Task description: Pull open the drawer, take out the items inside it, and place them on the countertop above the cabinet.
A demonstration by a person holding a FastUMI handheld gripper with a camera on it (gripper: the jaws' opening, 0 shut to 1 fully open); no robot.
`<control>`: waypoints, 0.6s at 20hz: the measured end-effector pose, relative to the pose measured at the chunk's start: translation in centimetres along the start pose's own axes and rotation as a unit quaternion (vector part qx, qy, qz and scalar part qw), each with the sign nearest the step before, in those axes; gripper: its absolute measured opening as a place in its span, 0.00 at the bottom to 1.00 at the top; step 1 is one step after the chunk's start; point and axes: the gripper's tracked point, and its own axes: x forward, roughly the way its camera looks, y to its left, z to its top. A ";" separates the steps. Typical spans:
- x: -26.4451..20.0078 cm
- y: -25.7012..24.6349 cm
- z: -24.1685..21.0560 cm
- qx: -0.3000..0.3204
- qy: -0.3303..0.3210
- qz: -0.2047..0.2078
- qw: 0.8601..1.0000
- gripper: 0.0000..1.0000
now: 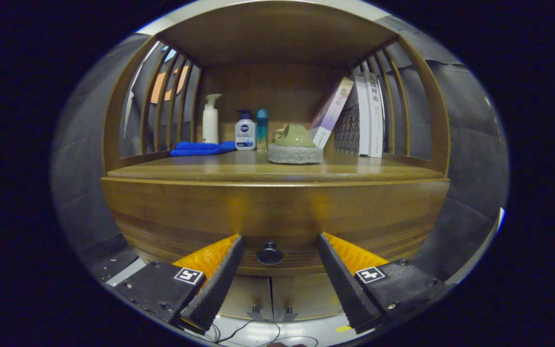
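While shut, drawer (277, 217), knob (270, 253) between spread tool (280, 239) fingers.

Glossy wooden drawer (277, 212) (dark knob (270, 253)); soft blue cloth (201, 148) on countertop (258, 168).

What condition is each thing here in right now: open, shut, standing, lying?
Gripper: open, fingers either side of the knob, not touching it.
Drawer: shut.
Drawer knob: between the fingers, ungripped.
Lower cabinet doors: shut.
White pump bottle: upright.
Blue-capped pump bottle: upright.
Teal bottle: upright.
Blue cloth: folded, lying flat.
Books: standing, one leaning.
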 end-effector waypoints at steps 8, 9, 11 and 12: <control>-1.8 -0.1 1.4 -0.015 -0.003 0.011 1.000 1.00; -2.7 0.1 1.9 -0.007 -0.004 0.021 1.000 0.99; -4.8 0.0 3.7 0.001 -0.012 0.034 0.999 1.00; -5.9 -0.2 4.6 0.000 -0.019 0.038 0.999 0.99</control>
